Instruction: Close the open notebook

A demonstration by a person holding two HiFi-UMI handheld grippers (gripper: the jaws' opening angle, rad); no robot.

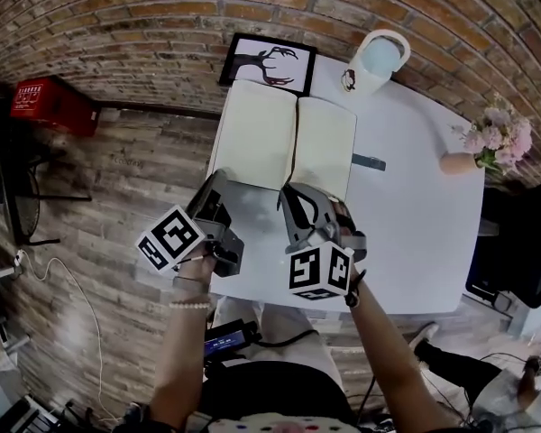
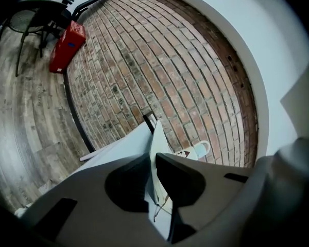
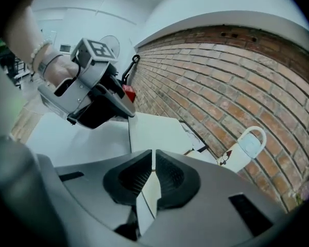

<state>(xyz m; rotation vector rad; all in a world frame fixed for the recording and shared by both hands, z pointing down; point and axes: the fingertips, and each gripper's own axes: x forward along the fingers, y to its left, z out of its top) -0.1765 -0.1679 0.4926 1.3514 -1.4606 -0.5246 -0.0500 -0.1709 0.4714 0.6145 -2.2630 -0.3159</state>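
The open notebook (image 1: 284,142) lies flat on the white table (image 1: 415,224), its blank cream pages facing up. My left gripper (image 1: 218,180) sits at the near edge of the left page. In the left gripper view the notebook's edge (image 2: 157,148) runs up between the jaws, and the left gripper (image 2: 150,161) is shut on it. My right gripper (image 1: 296,195) is at the near edge of the right page, close to the spine. It (image 3: 154,156) is shut on a thin sheet of the notebook (image 3: 154,130). The left gripper (image 3: 129,112) shows there at the far left.
A framed black-and-white picture (image 1: 269,63) leans at the table's far edge beside a white lidded mug (image 1: 377,59). Pink flowers (image 1: 496,141) stand at the right edge, and a small dark strip (image 1: 368,161) lies right of the notebook. A red crate (image 1: 50,105) sits on the floor.
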